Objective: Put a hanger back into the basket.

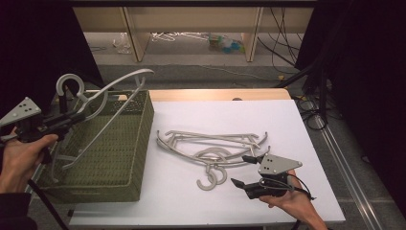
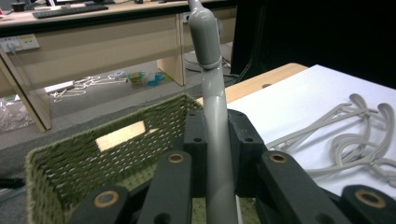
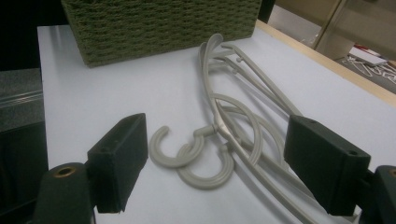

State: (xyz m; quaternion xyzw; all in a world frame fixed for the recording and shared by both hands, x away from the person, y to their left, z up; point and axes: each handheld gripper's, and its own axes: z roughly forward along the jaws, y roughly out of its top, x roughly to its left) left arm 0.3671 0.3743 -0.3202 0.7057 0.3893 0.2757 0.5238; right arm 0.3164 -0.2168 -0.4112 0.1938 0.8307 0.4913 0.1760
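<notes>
My left gripper [image 1: 79, 114] clamps a hanger [image 1: 112, 91] over the basket [image 1: 139, 139]; my right gripper [image 1: 243, 171] stands apart by the pile [image 1: 210, 146].

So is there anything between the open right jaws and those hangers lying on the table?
Nothing visible blocks them. The right gripper stands open just short of the pile of hangers, with bare white table in between and the two hooks nearest. The green basket sits well off to the side.
</notes>
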